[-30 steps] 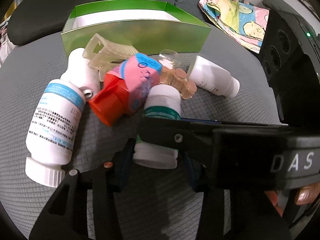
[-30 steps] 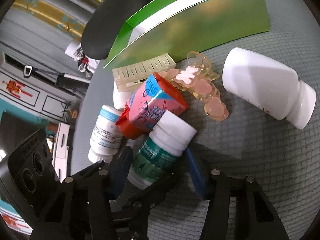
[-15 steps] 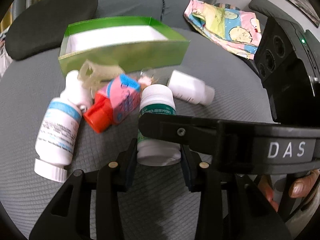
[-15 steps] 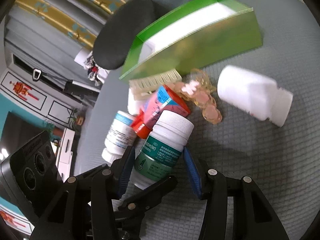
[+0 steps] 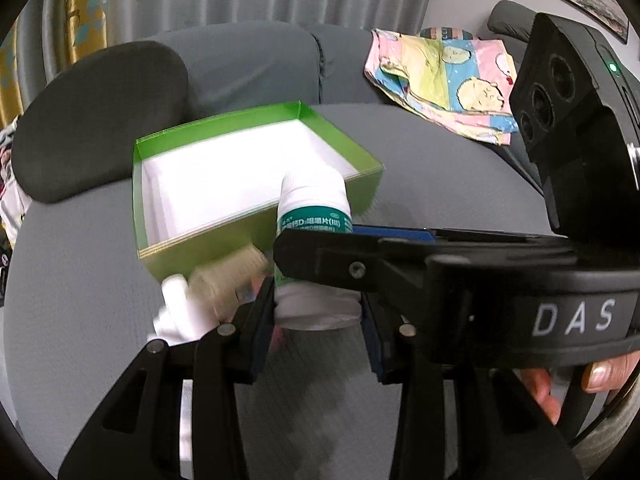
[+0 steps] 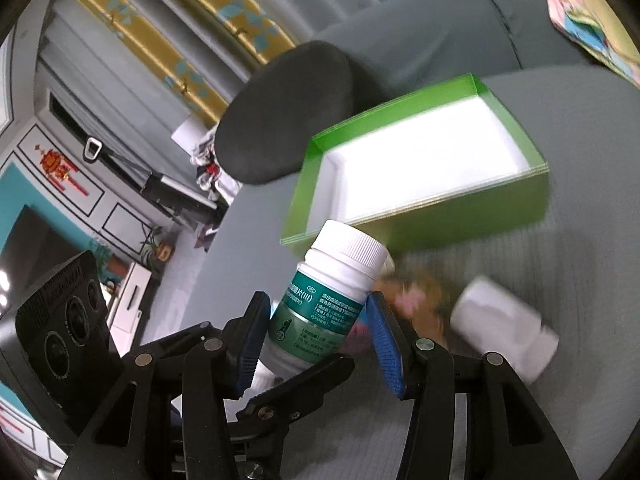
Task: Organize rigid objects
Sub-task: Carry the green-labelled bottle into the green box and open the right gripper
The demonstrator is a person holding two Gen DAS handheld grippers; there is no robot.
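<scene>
A white pill bottle with a green label (image 5: pixel 314 216) is lifted off the grey cushion, its cap pointing toward an open green box with a white inside (image 5: pixel 240 172). My left gripper (image 5: pixel 318 316) is shut on the bottle's base. My right gripper (image 6: pixel 316 332) also has its blue pads against the bottle (image 6: pixel 328 300), crossing over the left one (image 5: pixel 440 272). The box shows in the right wrist view (image 6: pixel 416 168) just beyond the cap.
Blurred below lie a white bottle (image 6: pixel 504 332), a comb-like clip (image 5: pixel 228 276), another white bottle (image 5: pixel 176 312) and pinkish items (image 6: pixel 412 300). A black cushion (image 5: pixel 100 120) sits behind the box. A patterned cloth (image 5: pixel 444 76) lies at the back right.
Both grippers have closed on the green-label bottle and lifted it up off the cushion toward the green box. The pile has dropped below and blurred.
</scene>
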